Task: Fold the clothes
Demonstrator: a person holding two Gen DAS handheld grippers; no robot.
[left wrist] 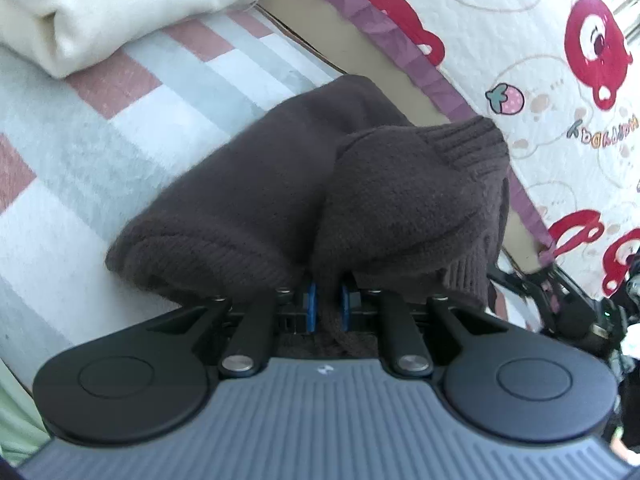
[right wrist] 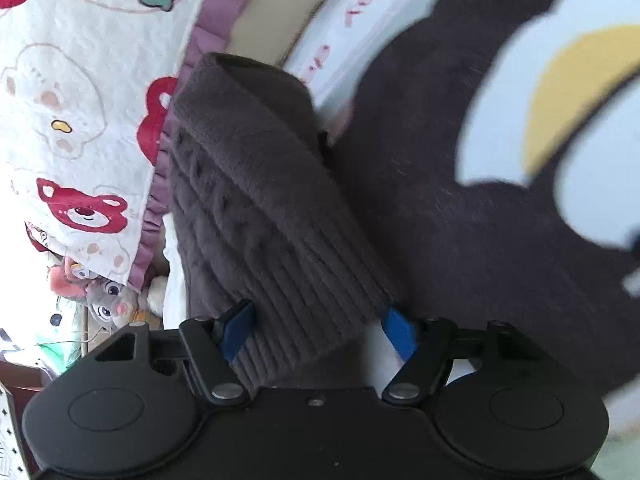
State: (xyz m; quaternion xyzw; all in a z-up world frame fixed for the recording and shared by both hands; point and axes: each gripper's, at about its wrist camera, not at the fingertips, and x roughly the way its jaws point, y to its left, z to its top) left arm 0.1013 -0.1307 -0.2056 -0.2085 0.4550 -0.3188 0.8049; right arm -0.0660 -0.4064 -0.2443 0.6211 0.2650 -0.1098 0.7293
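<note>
Left gripper point(left wrist: 327, 300): jaws clenched on a fold of the dark brown knit sweater point(left wrist: 304, 196), with the blue pads close together and fabric pinched between them. The sweater lies bunched on a striped blanket point(left wrist: 132, 120), its ribbed cuff toward a quilt with red bear prints point(left wrist: 560, 80). A cream garment point(left wrist: 100, 4) sits at the upper left, apart from the sweater.

Right gripper point(right wrist: 318, 330): jaws released, blue pads spread wide. The sweater's ribbed hem point(right wrist: 304, 300) lies between them, touching the left pad and clear of the right one. A blurred dark garment with a white and yellow print point(right wrist: 540, 120) fills the right of this view.
</note>
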